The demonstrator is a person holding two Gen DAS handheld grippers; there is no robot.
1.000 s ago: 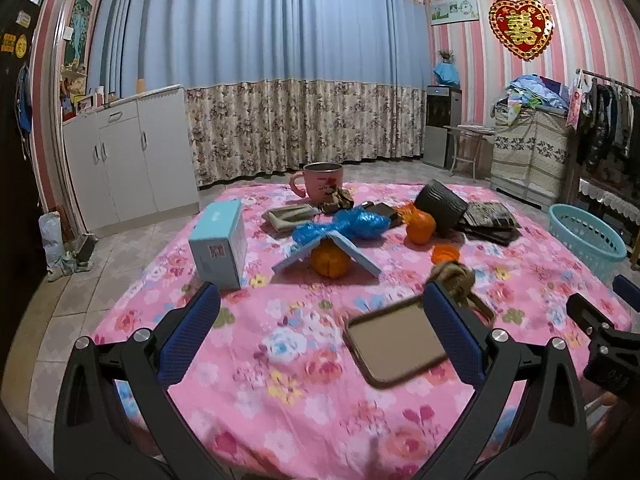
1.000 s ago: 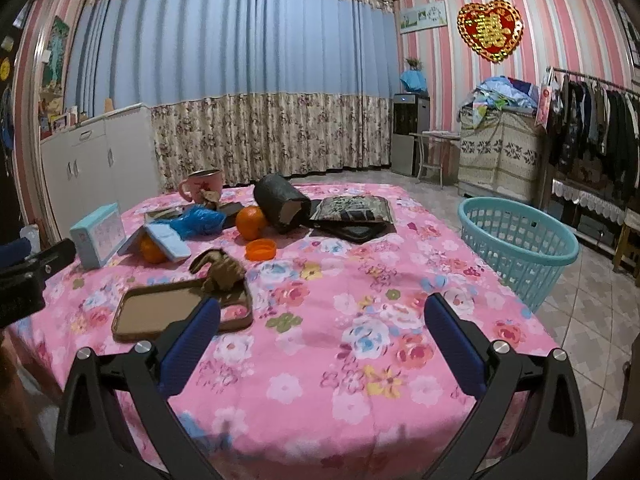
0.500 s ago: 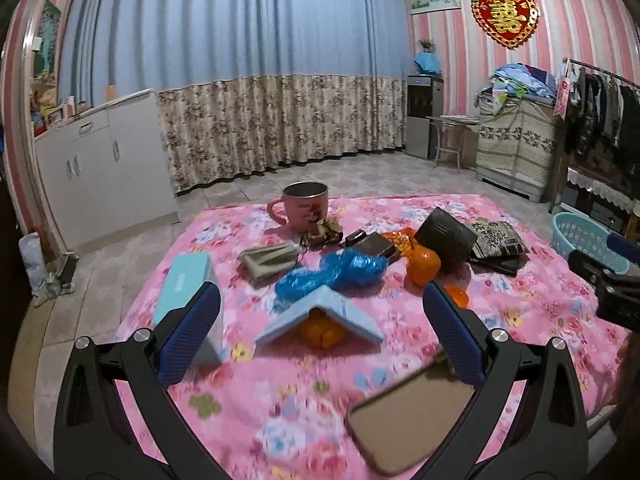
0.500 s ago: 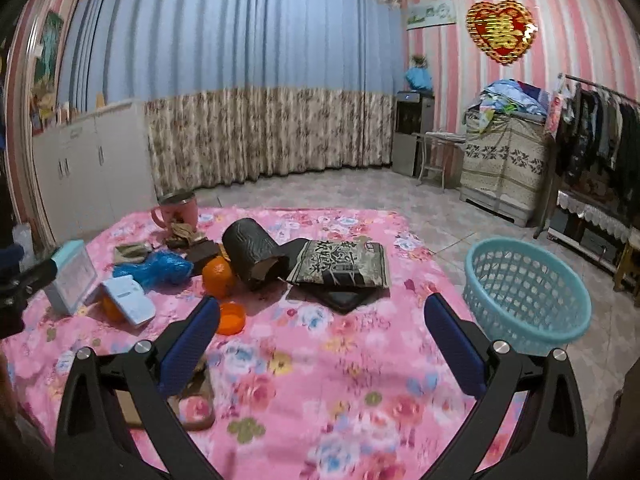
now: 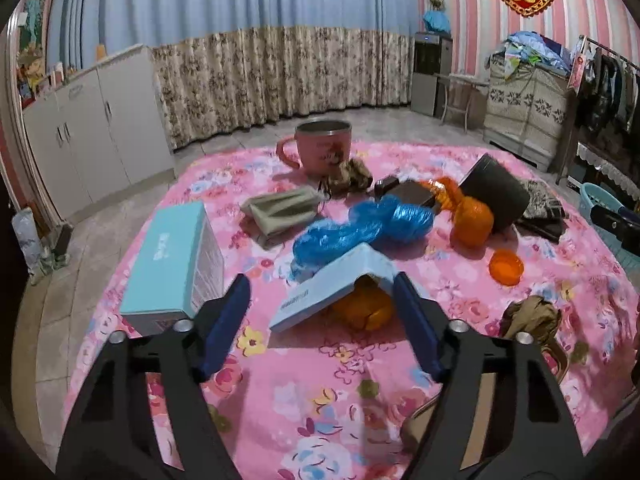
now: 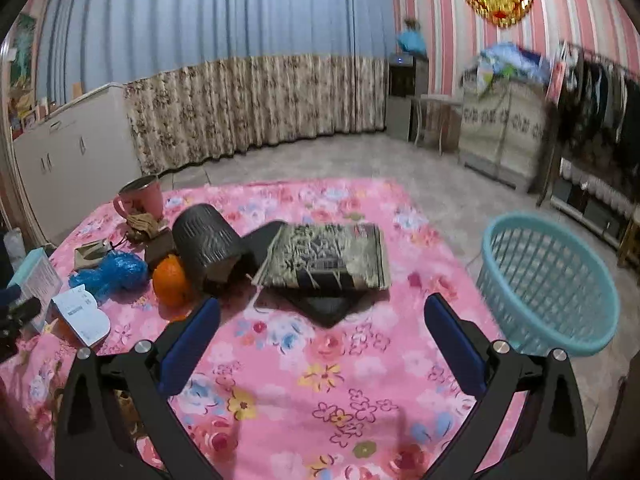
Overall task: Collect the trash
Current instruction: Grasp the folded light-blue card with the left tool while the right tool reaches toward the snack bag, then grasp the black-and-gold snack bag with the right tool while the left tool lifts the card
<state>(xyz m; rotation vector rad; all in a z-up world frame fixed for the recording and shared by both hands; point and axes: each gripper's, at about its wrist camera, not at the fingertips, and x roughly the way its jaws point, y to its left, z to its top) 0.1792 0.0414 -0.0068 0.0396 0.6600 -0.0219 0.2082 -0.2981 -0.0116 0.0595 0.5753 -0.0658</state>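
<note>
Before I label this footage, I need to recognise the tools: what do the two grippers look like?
Both match: the left gripper and right gripper have black angular frames with triangular cut-outs, silver round bolts at the joints, and blue padded fingers. No cables, markings or sleeves show.

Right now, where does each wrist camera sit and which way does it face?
Left wrist: behind the open left hand-held gripper, facing the light blue folded card tented over orange fruit.
Right wrist: behind the open right hand-held gripper, facing the patterned flat packet, teal plastic basket at right.
Shared: pink metal mug, crumpled blue plastic bag.
</note>
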